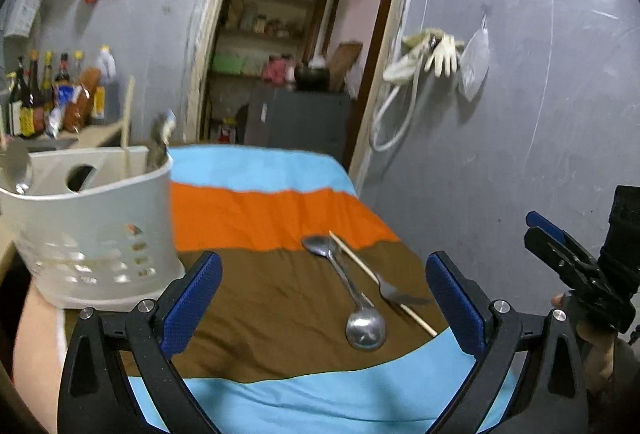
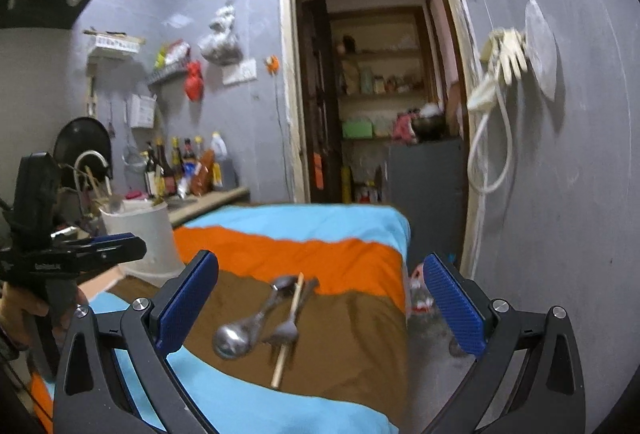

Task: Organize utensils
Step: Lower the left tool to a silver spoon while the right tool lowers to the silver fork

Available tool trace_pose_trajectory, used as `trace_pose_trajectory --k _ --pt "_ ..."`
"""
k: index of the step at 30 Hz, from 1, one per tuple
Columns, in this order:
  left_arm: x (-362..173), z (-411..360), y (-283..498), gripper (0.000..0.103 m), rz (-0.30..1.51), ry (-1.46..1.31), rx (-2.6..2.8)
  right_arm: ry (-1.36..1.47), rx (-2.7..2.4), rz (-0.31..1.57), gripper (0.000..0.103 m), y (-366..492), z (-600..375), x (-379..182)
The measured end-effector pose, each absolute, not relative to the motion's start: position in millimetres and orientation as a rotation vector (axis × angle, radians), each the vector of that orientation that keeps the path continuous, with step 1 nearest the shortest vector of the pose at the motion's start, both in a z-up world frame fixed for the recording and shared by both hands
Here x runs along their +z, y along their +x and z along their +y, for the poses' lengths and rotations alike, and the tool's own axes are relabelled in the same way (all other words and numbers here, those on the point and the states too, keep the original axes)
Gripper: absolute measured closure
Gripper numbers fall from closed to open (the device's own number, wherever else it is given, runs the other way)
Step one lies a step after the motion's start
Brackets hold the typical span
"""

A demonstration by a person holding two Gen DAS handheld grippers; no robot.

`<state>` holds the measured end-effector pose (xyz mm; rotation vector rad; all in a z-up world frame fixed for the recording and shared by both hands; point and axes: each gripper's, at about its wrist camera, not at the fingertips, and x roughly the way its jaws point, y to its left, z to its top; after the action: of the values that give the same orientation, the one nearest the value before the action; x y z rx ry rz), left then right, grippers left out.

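Both grippers hang low over the striped cloth (image 1: 280, 209), and each has its blue-padded fingers spread wide with nothing between them: the left gripper (image 1: 324, 298) and the right gripper (image 2: 320, 304) alike. Largest of the task's things is the white utensil holder (image 1: 100, 226), standing at the left edge of the table with a few handles already poking out of it; it lies just beside the left gripper and well apart from the right.

On the brown band, ahead of both sets of fingers, lies a small pile: a ladle-like spoon (image 1: 362, 318), a second spoon (image 1: 320, 248), a fork (image 1: 394, 294) and a single chopstick (image 1: 380, 282), touching and crossing. Their long axes run roughly away from the cameras, slanting a little. The pile looks to sit slightly nearer the right gripper, so I would expect that one to reach.

Bottles on the far counter carry labels, but none can be read.
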<state>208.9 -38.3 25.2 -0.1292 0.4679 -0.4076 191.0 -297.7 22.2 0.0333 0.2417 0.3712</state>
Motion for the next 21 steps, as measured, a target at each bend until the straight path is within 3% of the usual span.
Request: trace_pose_trajectory --k 8,10,15,21 --pt "5 -53 249 0.006 0.605 -0.097 -0.425 0.021 0.367 0.457 0.002 246 -296 -5" --pt "0 -58 261 0.012 0.647 -0.083 -0.431 0.013 0.372 0.507 0.006 261 -293 -11" --pt "-16 -68 294 0.036 0.767 -0.08 -0.458 -0.024 0.405 0.603 0.032 294 -285 -25" --pt "-33 -69 336 0.058 0.9 -0.141 -0.517 -0.007 0.48 0.698 0.054 324 -284 -41"
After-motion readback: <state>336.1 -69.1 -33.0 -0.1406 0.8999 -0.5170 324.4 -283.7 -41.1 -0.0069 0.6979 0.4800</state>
